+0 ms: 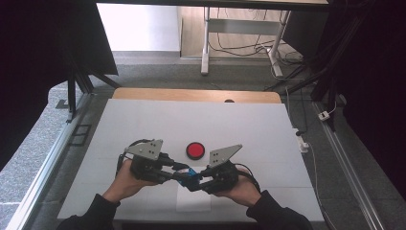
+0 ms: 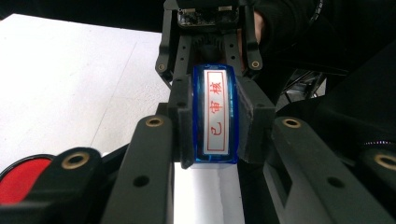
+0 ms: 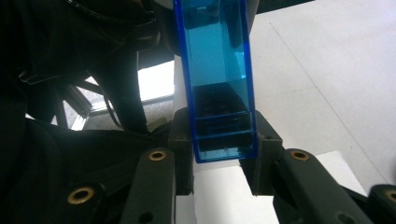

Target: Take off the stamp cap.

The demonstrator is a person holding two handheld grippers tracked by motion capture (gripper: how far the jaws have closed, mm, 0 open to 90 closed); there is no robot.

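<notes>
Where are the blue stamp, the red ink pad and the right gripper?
blue stamp [image 2: 215,114], left gripper view, its white label face.
red ink pad [image 1: 195,150], high view, its red centre.
right gripper [image 3: 223,154], right gripper view, between its fingertips.

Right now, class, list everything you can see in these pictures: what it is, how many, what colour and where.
Stamp: one, clear blue with a white label in red characters, held above the table between both grippers.
Ink pad: one, round, red in a black rim, on the table just beyond the grippers.
Paper sheet: one, white, on the table under the grippers.
Table: one, white top with a wooden far edge.
Left gripper: one, black, shut on the stamp.
Right gripper: one, black, shut on the stamp.
Hands: two, dark sleeves, near edge.
</notes>
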